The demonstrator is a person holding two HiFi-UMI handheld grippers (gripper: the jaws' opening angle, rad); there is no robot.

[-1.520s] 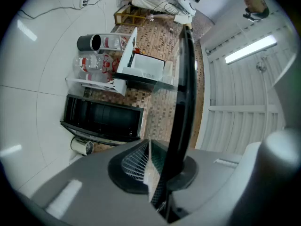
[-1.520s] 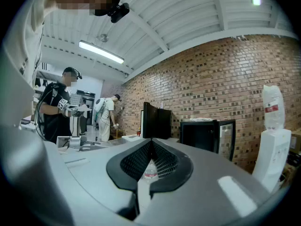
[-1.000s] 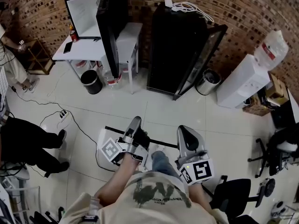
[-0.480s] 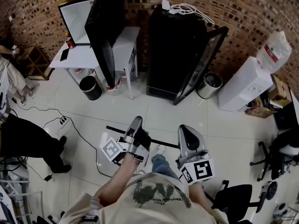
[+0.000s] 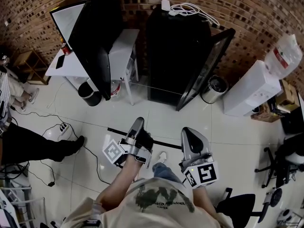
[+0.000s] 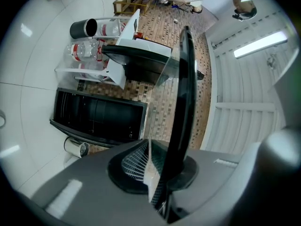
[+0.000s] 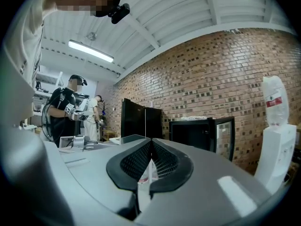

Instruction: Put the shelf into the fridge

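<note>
The shelf [image 5: 165,145] is a thin flat panel with a black edge, seen edge-on as a dark bar across the floor tiles in front of me. My left gripper [image 5: 138,123] is shut on its left part; in the left gripper view the shelf [image 6: 184,84] rises as a black strip out of the closed left gripper [image 6: 153,175]. My right gripper [image 5: 189,133] hovers beside the bar's right end, shut with nothing held, as the right gripper [image 7: 150,161] view confirms. The black fridge [image 5: 176,49] stands ahead at the brick wall, its glass door [image 5: 207,65] swung open to the right.
A tall black cabinet [image 5: 97,37] stands beside a white table [image 5: 121,42] at the left. A black bin [image 5: 88,93], a steel bin [image 5: 214,86], a water dispenser [image 5: 251,87], a power strip [image 5: 63,127], a person's legs [image 5: 35,148] and an office chair [image 5: 240,202] surround me.
The fridge and cabinet have come nearer and larger in view. The person's leg at the left has stepped forward. Both grippers keep their hold and pose.
</note>
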